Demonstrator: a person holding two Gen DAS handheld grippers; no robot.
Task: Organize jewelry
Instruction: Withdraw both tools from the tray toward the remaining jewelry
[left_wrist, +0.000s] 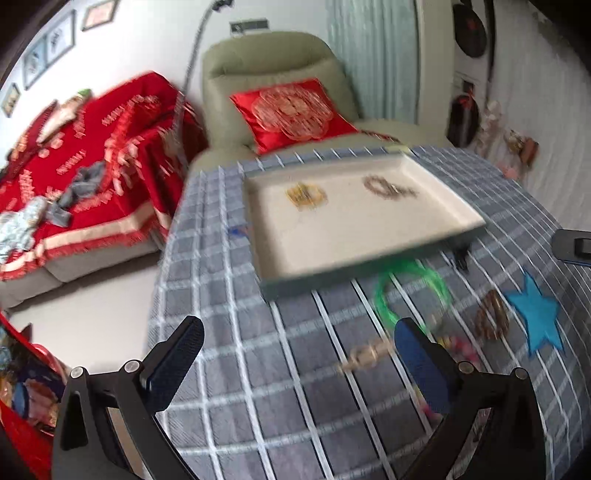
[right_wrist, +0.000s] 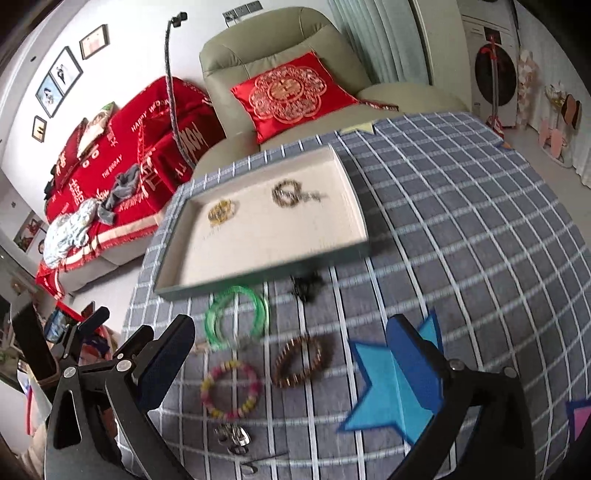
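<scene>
A shallow cream tray (right_wrist: 354, 206) (left_wrist: 465, 210) sits on the checked tablecloth and holds a gold piece (right_wrist: 221, 213) (left_wrist: 306, 195) and a dark beaded bracelet (right_wrist: 290, 194) (left_wrist: 384, 185). In front of it lie green bangles (right_wrist: 236, 317) (left_wrist: 410, 288), a brown bead bracelet (right_wrist: 303, 360) (left_wrist: 491, 319), a pink-yellow bead bracelet (right_wrist: 231, 389), a black piece (right_wrist: 306, 286), silver pieces (right_wrist: 232, 437) and a pale beaded piece (left_wrist: 369, 354). My left gripper (left_wrist: 299, 362) is open and empty above the cloth. My right gripper (right_wrist: 291, 362) is open and empty above the bracelets.
A blue felt star (right_wrist: 391, 391) (left_wrist: 535, 314) lies on the cloth at the right. The table's left edge (left_wrist: 159, 280) drops to the floor. A sofa with a red throw (right_wrist: 122, 155) and an armchair with a red cushion (right_wrist: 291, 92) stand behind the table.
</scene>
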